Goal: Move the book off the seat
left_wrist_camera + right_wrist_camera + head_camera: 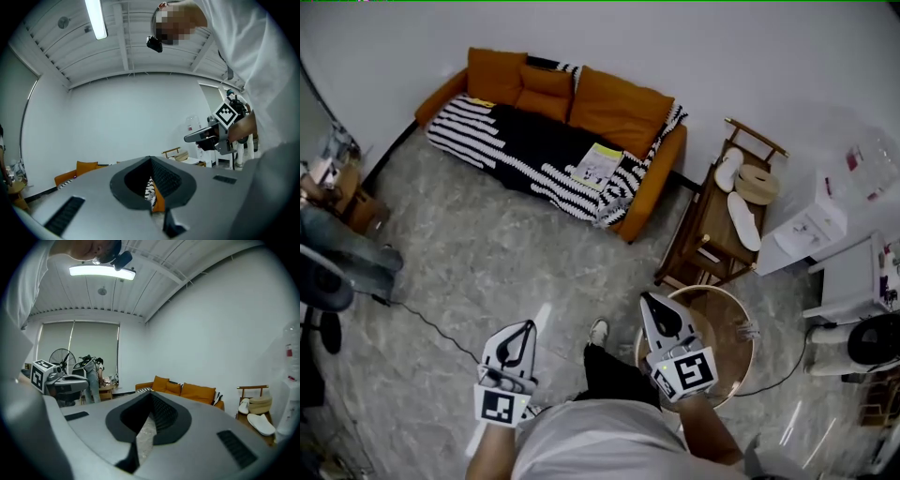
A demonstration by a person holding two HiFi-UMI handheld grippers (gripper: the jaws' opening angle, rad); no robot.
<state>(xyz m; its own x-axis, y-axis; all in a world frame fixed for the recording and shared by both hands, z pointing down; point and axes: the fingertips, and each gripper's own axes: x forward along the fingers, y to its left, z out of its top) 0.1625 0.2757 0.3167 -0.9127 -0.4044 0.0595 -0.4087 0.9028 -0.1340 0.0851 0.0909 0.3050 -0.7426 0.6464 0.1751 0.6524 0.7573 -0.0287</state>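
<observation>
Head view: book [598,166], print too small, on sofa seat [517,141]; left tool [528,326], right tool [647,299] closed, empty.

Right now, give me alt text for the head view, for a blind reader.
A book lies on the striped blanket of an orange sofa, far across the floor from the person's left claw and right claw, both shut.

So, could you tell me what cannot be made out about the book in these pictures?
- Book cover print: too small in the head view.
- Book in the left gripper view: hidden behind the left gripper itself.
- Sofa seat in the right gripper view: mostly hidden behind the right gripper, so no book shows.
</observation>
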